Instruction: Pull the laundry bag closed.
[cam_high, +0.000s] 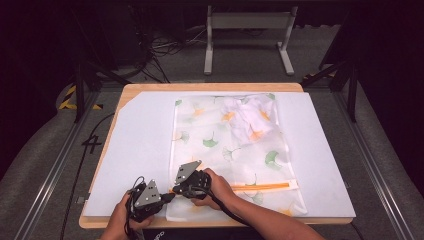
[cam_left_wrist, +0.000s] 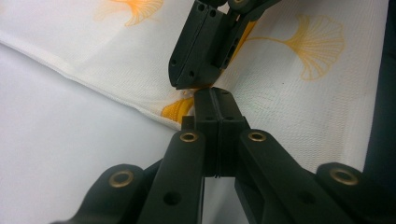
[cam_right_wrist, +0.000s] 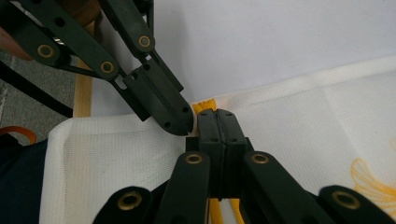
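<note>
With both the left tool (cam_high: 167, 196) and the right tool (cam_high: 176, 190) pinching the mesh laundry bag (cam_high: 230, 150) at its 7 o'clock corner near the orange zipper (cam_high: 260, 186), uneven pulling risks tearing the mesh or slipping.

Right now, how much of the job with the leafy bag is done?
Done: the white clothing sits inside the mesh bag. In hand: the left gripper and the right gripper, both shut, meet at the near-left end of the orange zipper. Left: probably running the zipper along the bag. I cannot tell whether it is zipped yet.
</note>
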